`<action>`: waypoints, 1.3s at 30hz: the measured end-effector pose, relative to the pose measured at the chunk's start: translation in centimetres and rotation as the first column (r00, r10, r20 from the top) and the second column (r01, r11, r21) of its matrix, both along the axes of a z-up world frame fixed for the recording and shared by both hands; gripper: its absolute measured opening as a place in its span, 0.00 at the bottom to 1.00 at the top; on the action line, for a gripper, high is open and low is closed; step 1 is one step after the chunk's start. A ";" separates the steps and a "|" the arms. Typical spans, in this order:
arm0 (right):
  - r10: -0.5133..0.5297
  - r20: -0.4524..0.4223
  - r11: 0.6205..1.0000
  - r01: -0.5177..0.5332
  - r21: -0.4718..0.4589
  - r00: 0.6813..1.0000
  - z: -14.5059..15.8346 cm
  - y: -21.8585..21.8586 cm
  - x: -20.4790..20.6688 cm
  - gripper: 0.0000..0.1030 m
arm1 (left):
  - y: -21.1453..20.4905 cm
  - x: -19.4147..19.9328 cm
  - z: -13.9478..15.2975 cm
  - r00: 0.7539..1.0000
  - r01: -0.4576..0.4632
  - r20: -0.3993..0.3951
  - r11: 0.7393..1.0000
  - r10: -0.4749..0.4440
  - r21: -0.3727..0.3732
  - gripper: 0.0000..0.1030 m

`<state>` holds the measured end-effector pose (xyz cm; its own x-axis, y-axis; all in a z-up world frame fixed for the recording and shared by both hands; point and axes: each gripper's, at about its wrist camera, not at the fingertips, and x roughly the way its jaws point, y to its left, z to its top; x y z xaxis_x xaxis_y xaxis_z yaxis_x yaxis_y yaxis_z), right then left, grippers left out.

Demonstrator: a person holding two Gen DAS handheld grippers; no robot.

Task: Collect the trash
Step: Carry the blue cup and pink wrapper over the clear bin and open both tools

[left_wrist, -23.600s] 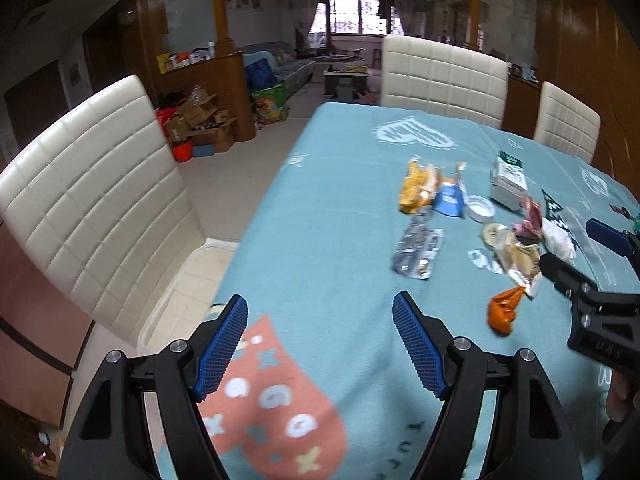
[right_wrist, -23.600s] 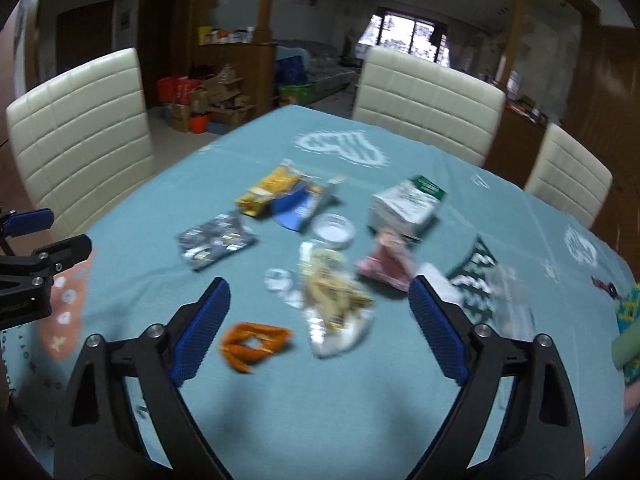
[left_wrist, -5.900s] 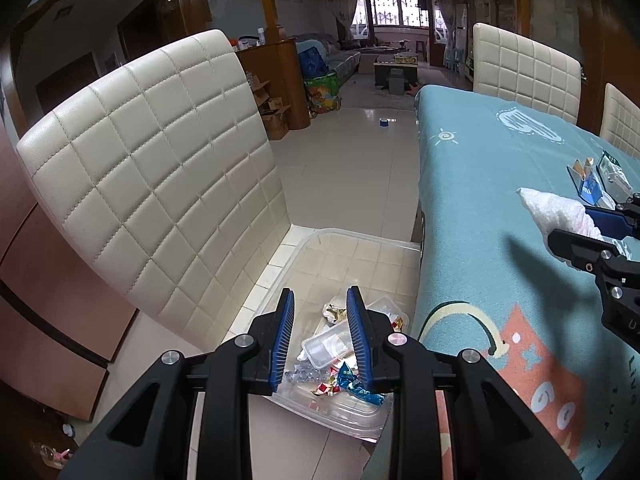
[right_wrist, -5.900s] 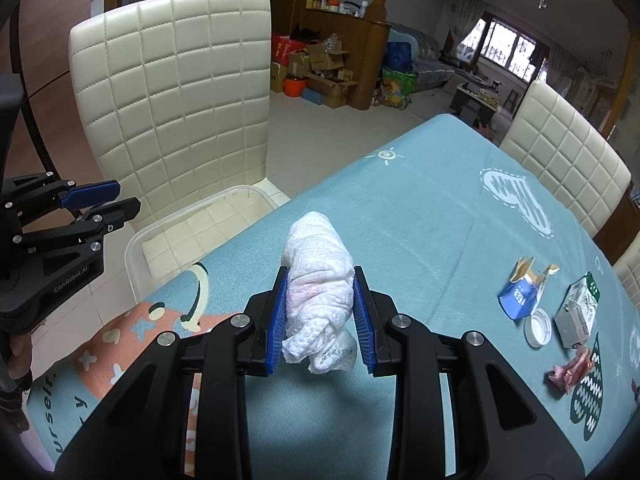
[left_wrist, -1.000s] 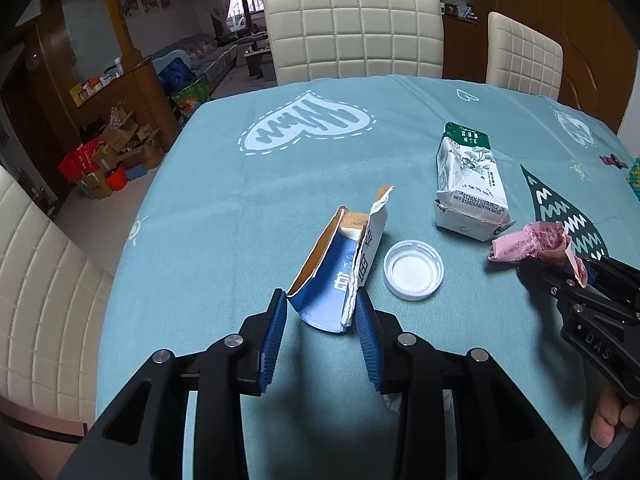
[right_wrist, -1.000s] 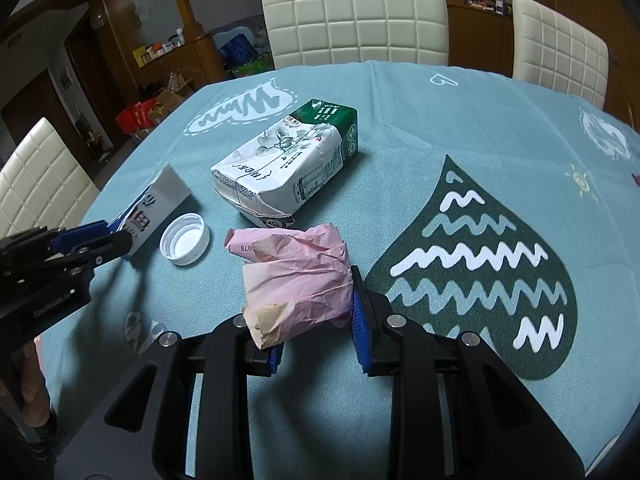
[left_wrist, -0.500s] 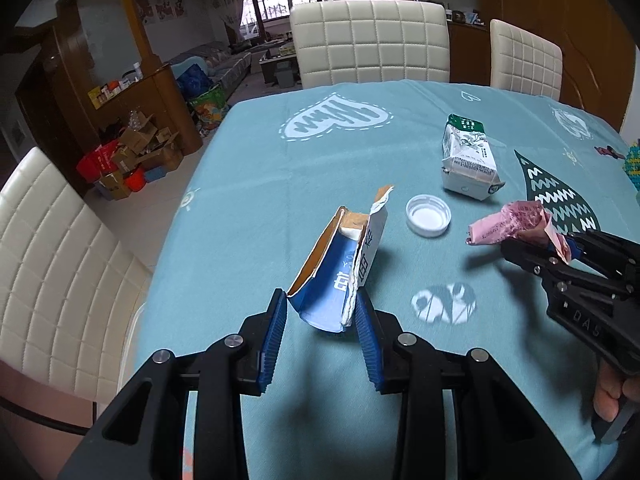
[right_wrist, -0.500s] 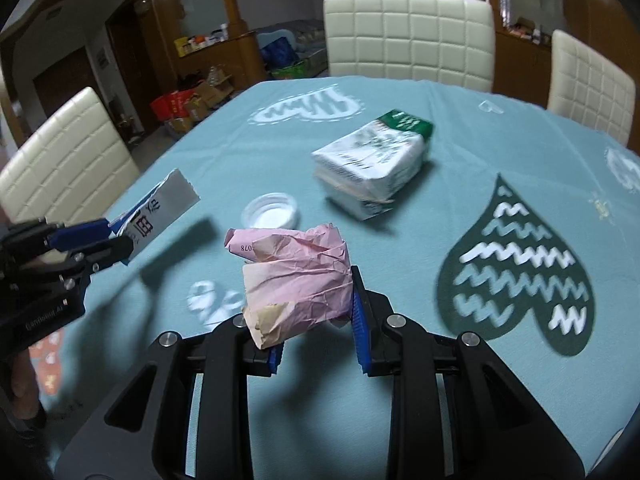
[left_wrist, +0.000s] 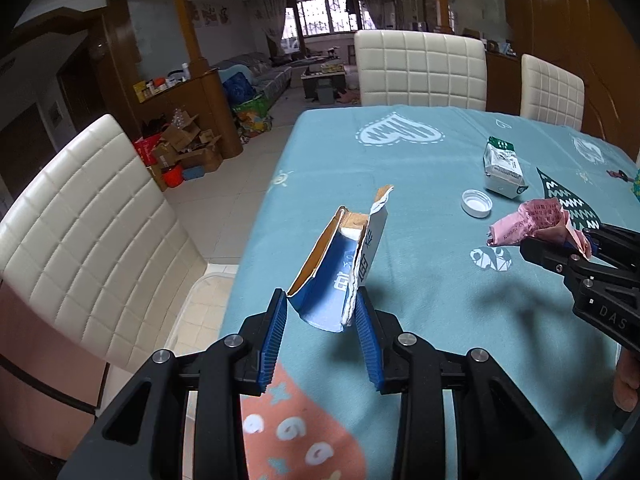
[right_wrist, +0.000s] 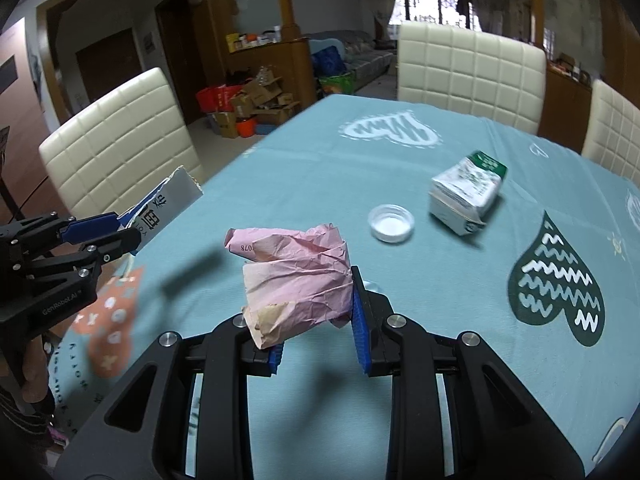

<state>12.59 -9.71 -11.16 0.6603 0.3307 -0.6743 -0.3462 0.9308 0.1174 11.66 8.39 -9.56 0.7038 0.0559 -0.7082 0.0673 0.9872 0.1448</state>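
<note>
Both grippers loaded, held above the table!

L gripper: blue pads nearly together, clamped on the torn blue-and-white cardboard carton, lifted over the teal tablecloth near its edge. R gripper: pads pinching the crumpled pink paper wrapper, also off the cloth. Further out, on the cloth: 1 white round plastic lid just beside 1 white-and-green soft pack. 3 cream quilted chairs around the table.
</note>
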 end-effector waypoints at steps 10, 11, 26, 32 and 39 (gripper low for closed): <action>0.073 0.005 0.997 -0.073 -0.019 0.997 1.1 5.0 -0.7 0.29 | 5.0 -2.8 0.3 0.997 -0.074 0.036 0.997 0.075 -0.027 0.33; 0.081 0.004 0.997 -0.080 -0.020 0.997 1.3 5.5 -0.8 0.29 | 5.7 -3.1 0.3 0.995 -0.087 0.037 0.996 0.088 -0.030 0.33; 0.207 0.003 0.977 -0.206 -0.060 0.978 1.6 13.8 0.9 0.30 | 12.4 -4.3 -1.0 0.975 -0.218 0.034 0.975 0.220 -0.051 0.33; 0.237 0.004 0.969 -0.236 -0.077 0.971 1.7 16.0 1.4 0.30 | 14.4 -4.1 -1.3 0.967 -0.251 0.035 0.967 0.253 -0.053 0.33; 0.252 0.003 0.964 -0.251 -0.086 0.968 1.8 17.8 2.0 0.30 | 16.0 -3.9 -1.6 0.960 -0.275 0.035 0.960 0.277 -0.055 0.33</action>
